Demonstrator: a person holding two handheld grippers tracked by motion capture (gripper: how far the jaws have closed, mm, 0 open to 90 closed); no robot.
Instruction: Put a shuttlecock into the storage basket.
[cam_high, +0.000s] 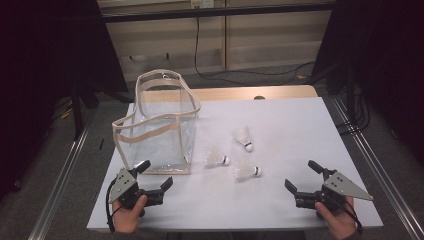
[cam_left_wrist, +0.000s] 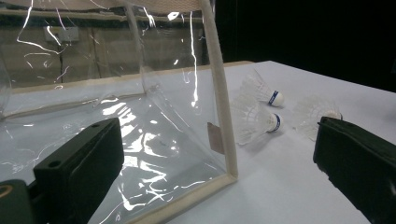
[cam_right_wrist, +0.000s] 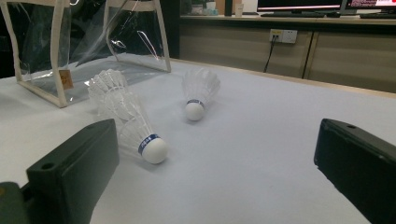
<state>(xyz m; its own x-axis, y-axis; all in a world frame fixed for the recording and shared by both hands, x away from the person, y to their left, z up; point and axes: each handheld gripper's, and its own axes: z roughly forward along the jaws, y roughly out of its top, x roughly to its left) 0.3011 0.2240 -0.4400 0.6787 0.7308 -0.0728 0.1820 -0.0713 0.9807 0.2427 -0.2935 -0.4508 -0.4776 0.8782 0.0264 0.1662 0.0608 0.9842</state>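
Observation:
A clear plastic bag (cam_high: 160, 125) with beige trim stands upright and open-topped on the left of the white table (cam_high: 290, 115). Three white shuttlecocks lie to its right: one farther back (cam_high: 244, 137), one by the bag's corner (cam_high: 217, 159), one nearest the front (cam_high: 247, 171). My left gripper (cam_high: 157, 174) is open just in front of the bag's near corner (cam_left_wrist: 229, 154), nothing between its jaws. My right gripper (cam_high: 300, 175) is open at the front right, facing the shuttlecocks (cam_right_wrist: 135, 130) (cam_right_wrist: 198, 93) and apart from them.
The table's front edge runs just under both hands. Metal rails (cam_high: 60, 175) flank the table on either side. Cables (cam_high: 240, 75) trail over the floor behind it, before a wooden wall unit. The bag's near face (cam_left_wrist: 140, 116) shines with reflections.

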